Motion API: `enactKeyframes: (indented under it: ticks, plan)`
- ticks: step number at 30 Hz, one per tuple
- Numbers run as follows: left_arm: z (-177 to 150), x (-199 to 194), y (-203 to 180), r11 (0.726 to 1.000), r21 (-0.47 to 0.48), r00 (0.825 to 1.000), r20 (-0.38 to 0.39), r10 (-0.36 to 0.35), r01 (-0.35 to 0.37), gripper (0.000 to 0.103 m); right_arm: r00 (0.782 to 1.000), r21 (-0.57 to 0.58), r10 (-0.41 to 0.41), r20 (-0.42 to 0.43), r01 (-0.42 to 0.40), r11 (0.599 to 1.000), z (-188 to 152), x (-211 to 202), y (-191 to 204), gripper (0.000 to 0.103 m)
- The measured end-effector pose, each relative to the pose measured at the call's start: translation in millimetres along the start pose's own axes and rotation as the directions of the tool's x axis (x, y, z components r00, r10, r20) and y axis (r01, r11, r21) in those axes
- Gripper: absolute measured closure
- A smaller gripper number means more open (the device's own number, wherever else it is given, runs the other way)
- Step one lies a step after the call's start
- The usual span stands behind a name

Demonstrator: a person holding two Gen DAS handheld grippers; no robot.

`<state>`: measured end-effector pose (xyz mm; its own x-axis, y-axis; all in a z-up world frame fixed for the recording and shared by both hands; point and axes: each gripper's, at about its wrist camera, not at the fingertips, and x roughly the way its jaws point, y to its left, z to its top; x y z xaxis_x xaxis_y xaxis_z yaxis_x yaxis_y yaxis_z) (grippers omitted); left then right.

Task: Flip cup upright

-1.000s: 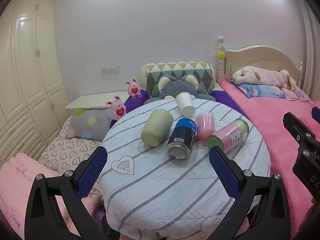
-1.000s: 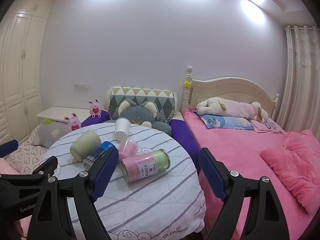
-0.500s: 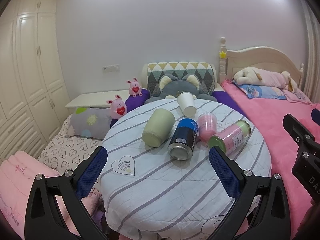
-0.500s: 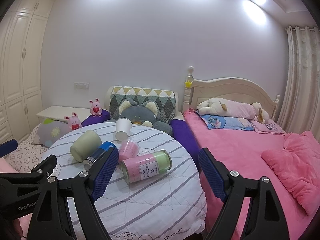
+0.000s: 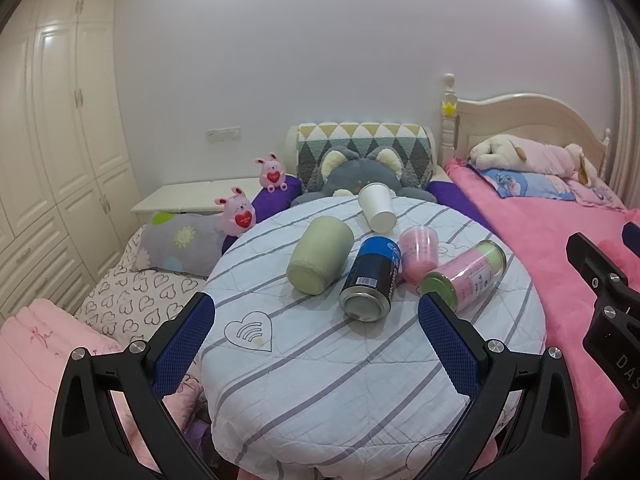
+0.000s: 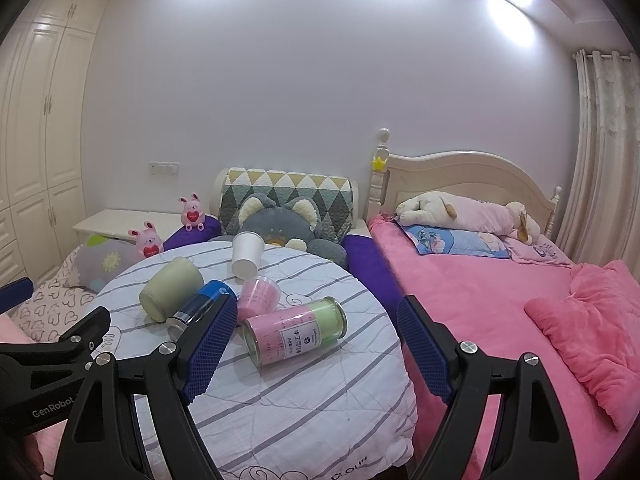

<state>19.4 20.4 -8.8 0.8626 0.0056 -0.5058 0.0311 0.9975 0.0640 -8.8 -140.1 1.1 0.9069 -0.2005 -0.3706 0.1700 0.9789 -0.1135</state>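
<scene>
Several containers lie on their sides on a round table with a striped cloth (image 5: 320, 360): a pale green cup (image 5: 320, 254) (image 6: 171, 288), a white paper cup (image 5: 377, 207) (image 6: 246, 255), a pink plastic cup (image 5: 418, 253) (image 6: 260, 296), a blue can (image 5: 371, 279) (image 6: 200, 304) and a pink-green jar (image 5: 466, 274) (image 6: 294, 330). My left gripper (image 5: 316, 344) is open and empty, short of the table's near edge. My right gripper (image 6: 316, 344) is open and empty, to the right of the table, near the jar.
A pink bed (image 6: 500, 312) with plush toys lies right of the table. A grey plush cat (image 5: 362, 172) and a patterned cushion (image 5: 364, 144) sit behind it. Pink bunny toys (image 5: 239, 212), a heart-print mattress (image 5: 132, 300) and white wardrobes (image 5: 52, 140) are to the left.
Both grippers have drifted slightly back and up; the table and its objects sit a little lower in the views. Nothing on the table has moved. Both grippers stay open.
</scene>
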Motion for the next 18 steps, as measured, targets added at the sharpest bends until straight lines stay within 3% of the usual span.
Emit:
enactKeyframes:
  ticks: [18]
  plan:
    - [-2.0,5.8,0.8,1.0,-0.008,1.0,-0.013,-0.005,0.005,0.0,1.0,-0.003,0.0,-0.016,0.0,1.0,-1.6,3.7,1.3,0.019]
